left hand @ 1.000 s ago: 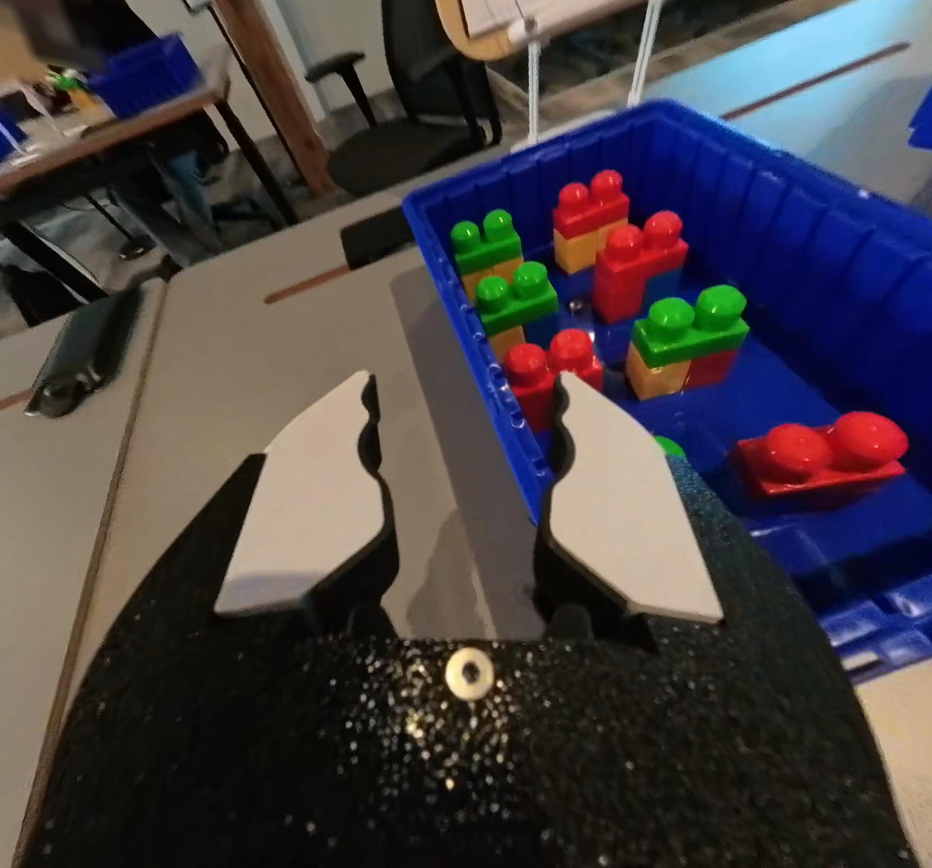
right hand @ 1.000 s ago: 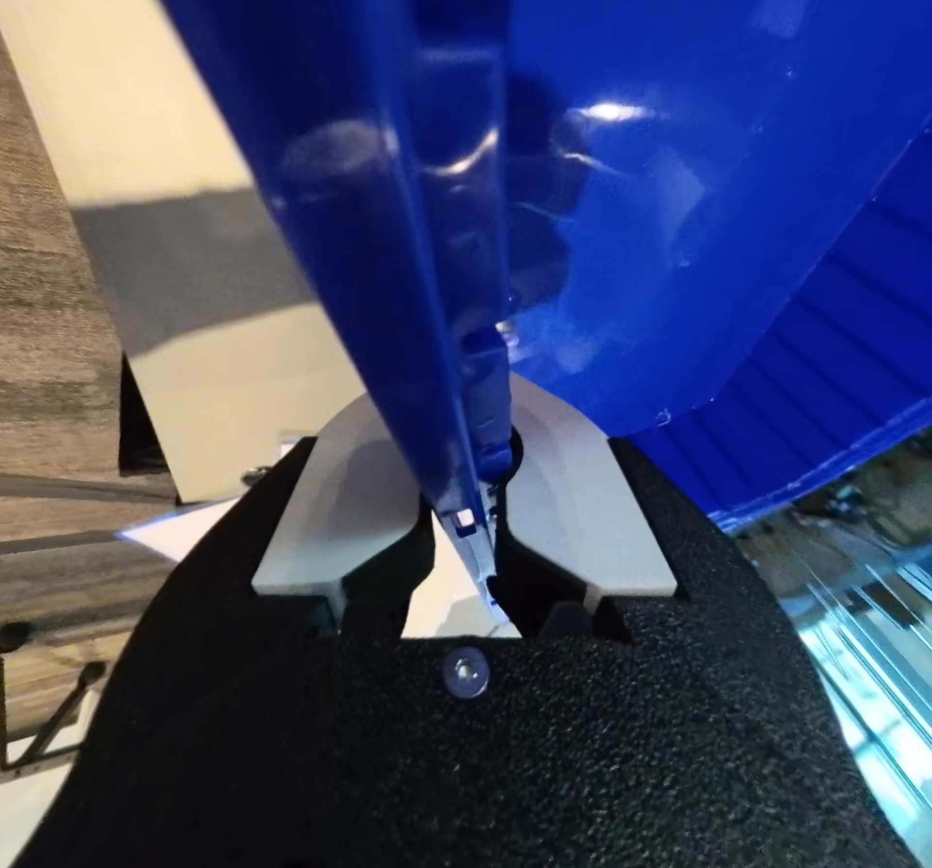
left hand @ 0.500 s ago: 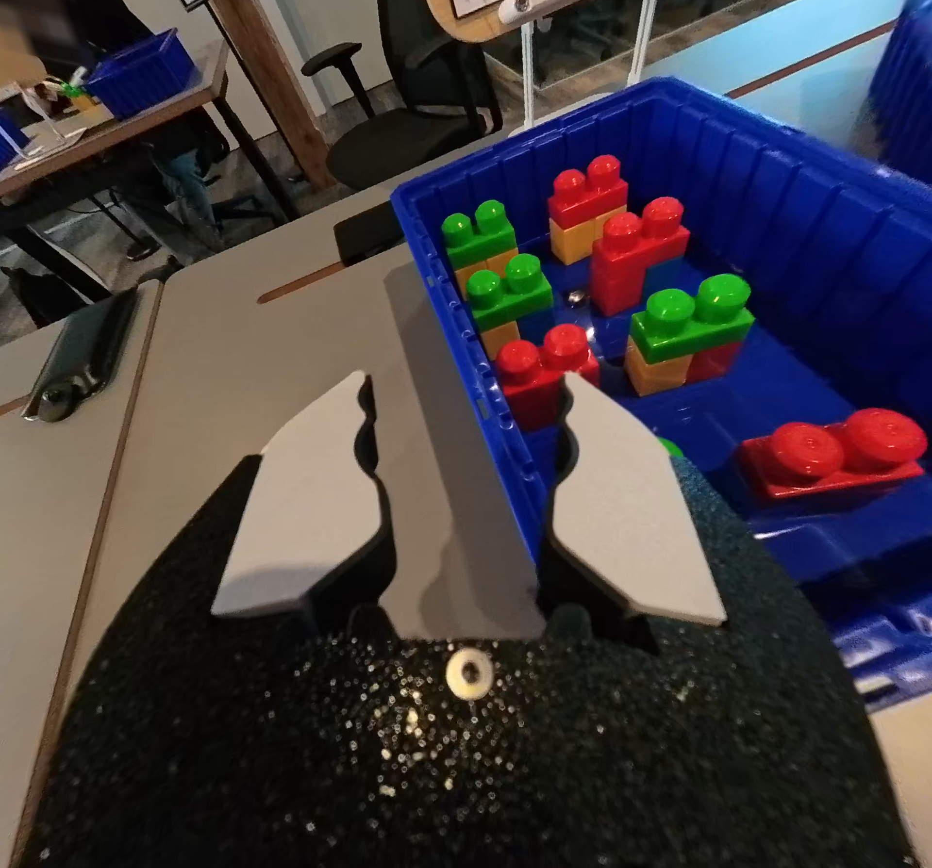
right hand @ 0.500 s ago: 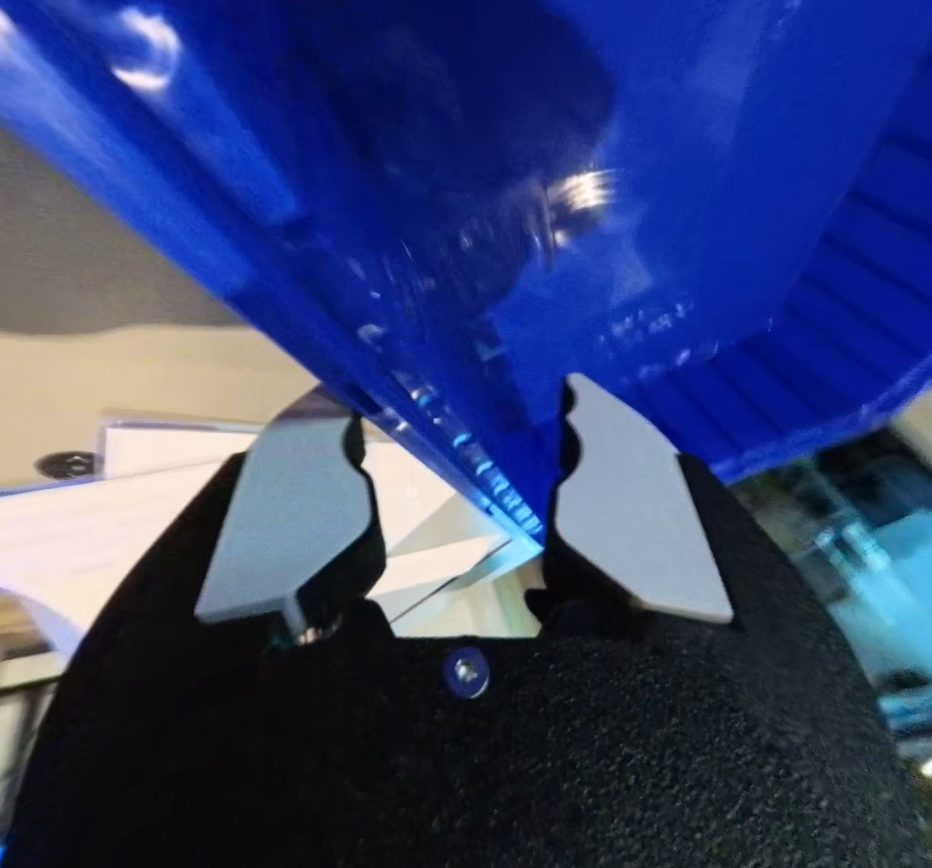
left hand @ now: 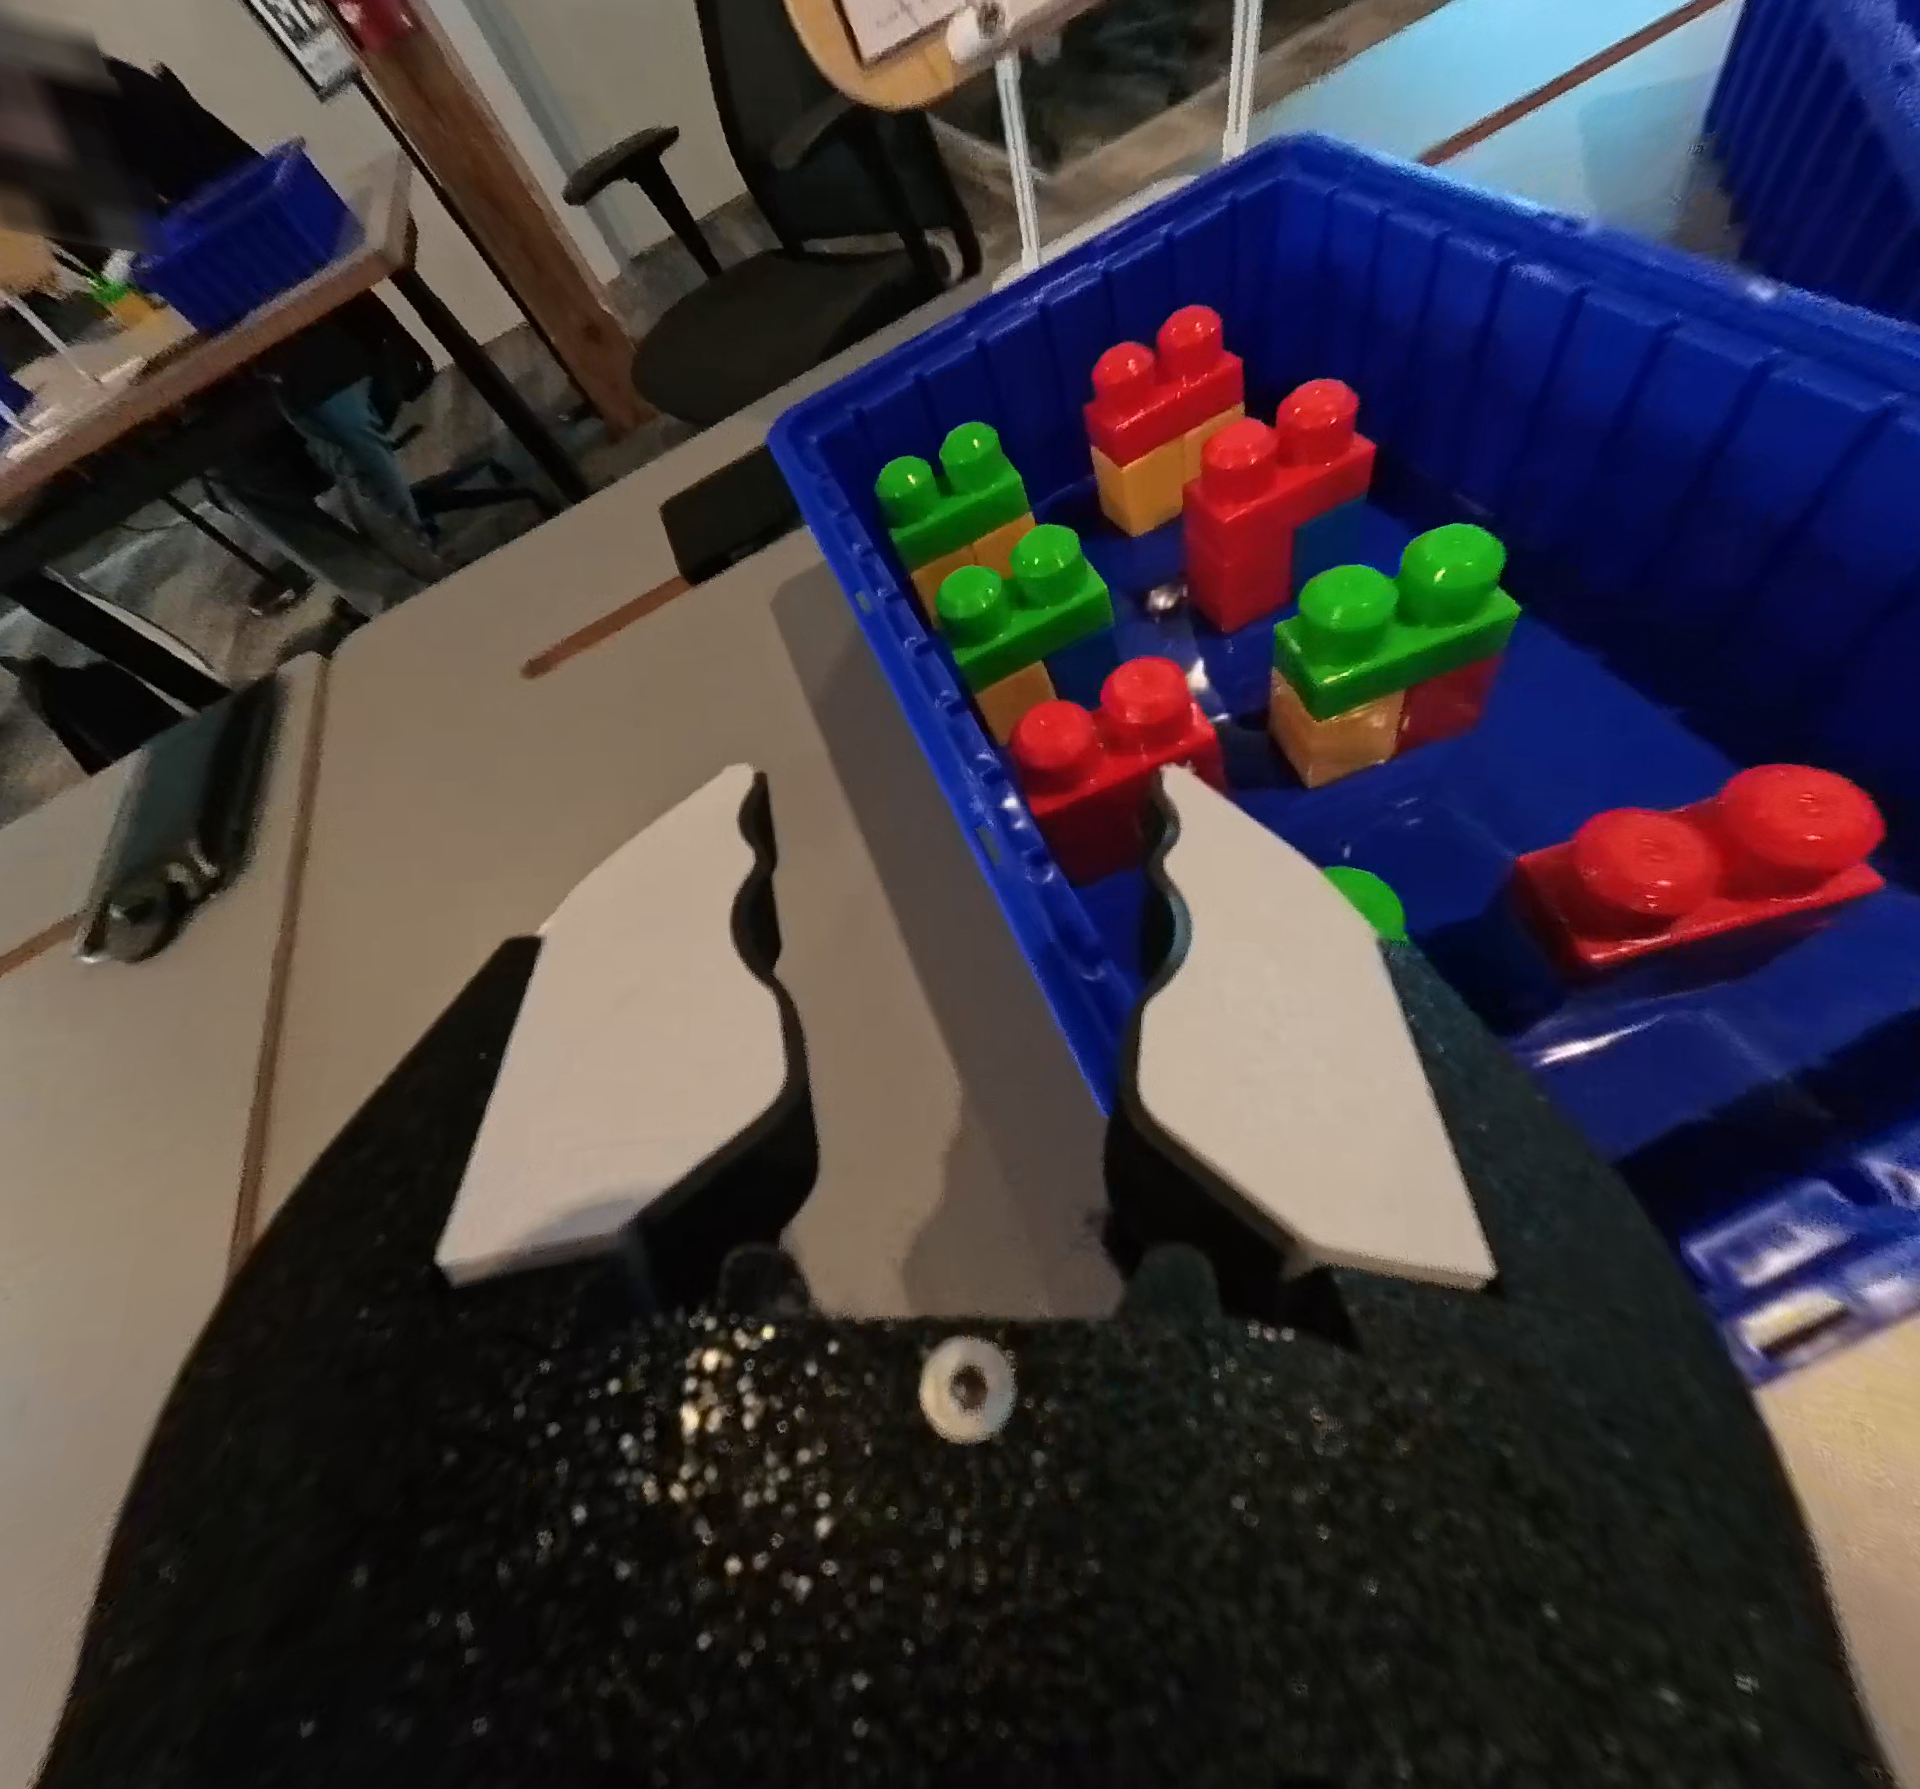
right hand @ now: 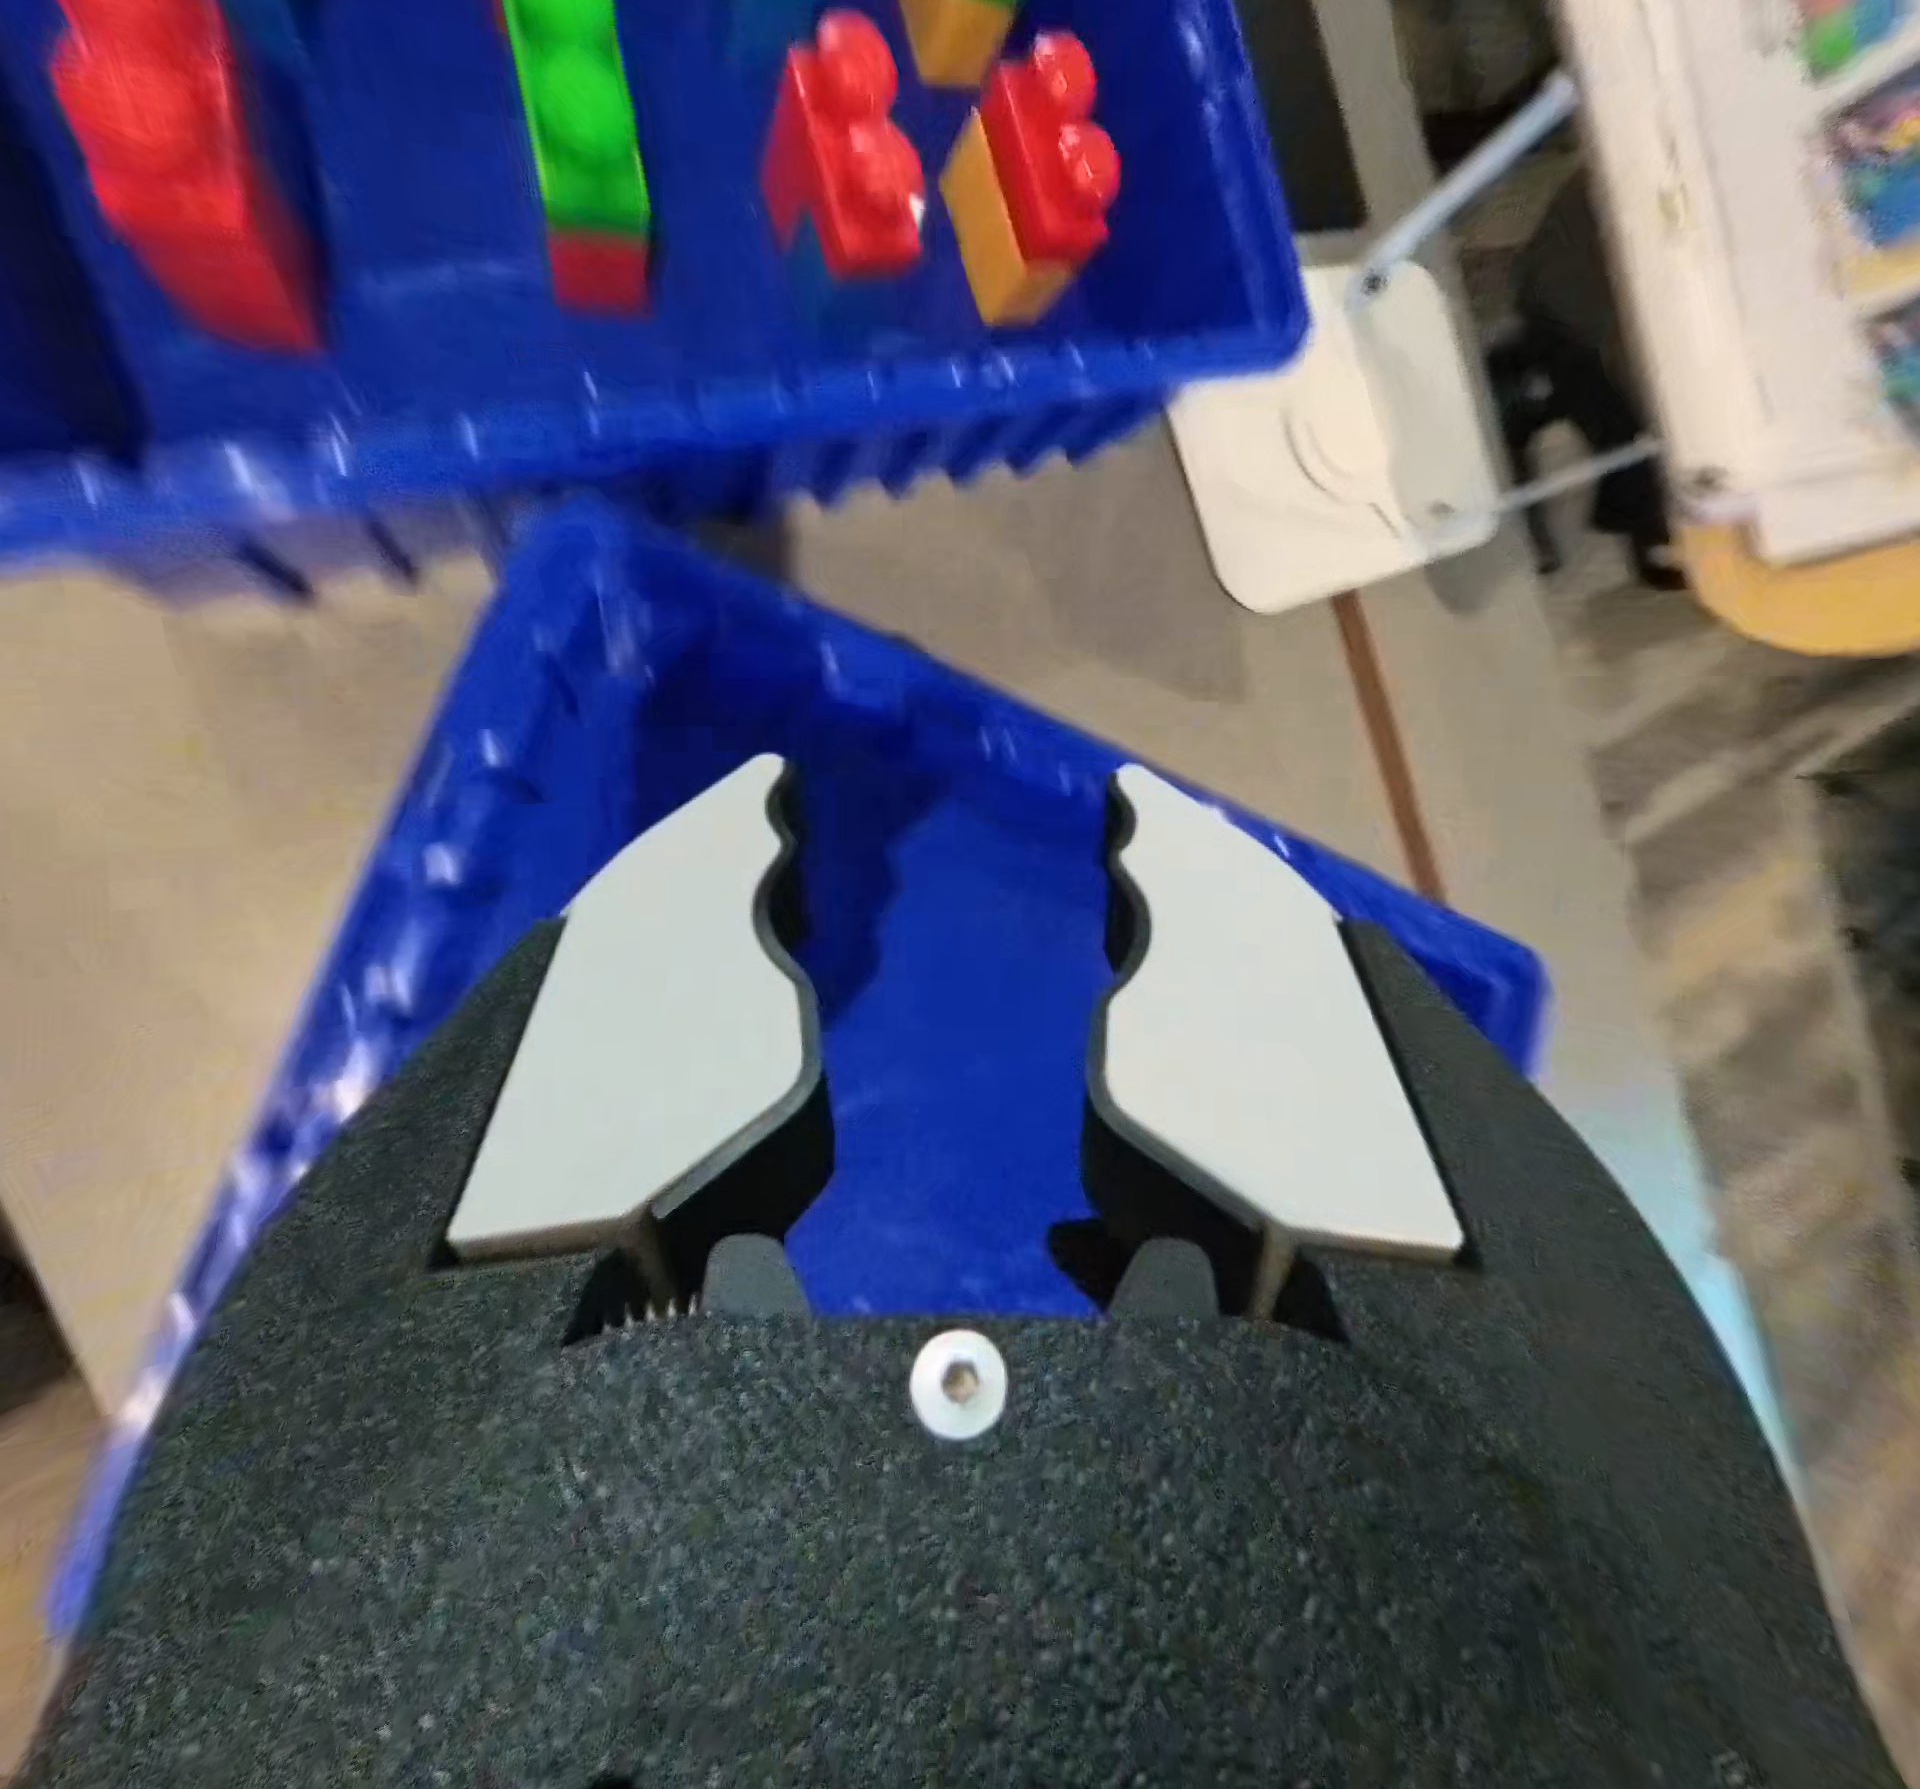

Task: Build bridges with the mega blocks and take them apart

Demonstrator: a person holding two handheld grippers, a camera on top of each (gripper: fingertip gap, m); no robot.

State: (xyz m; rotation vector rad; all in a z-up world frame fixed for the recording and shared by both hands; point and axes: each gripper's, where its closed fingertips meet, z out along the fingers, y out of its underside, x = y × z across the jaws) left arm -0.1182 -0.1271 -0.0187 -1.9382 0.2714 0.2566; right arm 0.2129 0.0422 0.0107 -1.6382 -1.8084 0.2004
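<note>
A blue bin (left hand: 1558,357) on the grey table holds several small mega block bridges: green on orange (left hand: 951,492), red on orange (left hand: 1164,389), green on orange and red (left hand: 1392,617), and a red one (left hand: 1112,742). A flat red block (left hand: 1704,856) lies loose in it. My left gripper (left hand: 961,783) is open, with the bin's left wall between its jaws. My right gripper (right hand: 945,783) is open and empty above a second, empty blue bin (right hand: 935,1012). The filled bin's rim (right hand: 727,409) and its blocks show blurred beyond it.
The second bin's side (left hand: 1829,77) shows at the top right of the left wrist view. A black object (left hand: 177,856) lies on the table at the left. A black office chair (left hand: 790,285) and a board on a white stand (right hand: 1340,451) stand beyond the table. My right fingertips sit around 40 centimetres from my left ones.
My right gripper opened and let go of the empty blue bin's wall; the bin now sits below it by the filled bin. My left gripper has barely moved.
</note>
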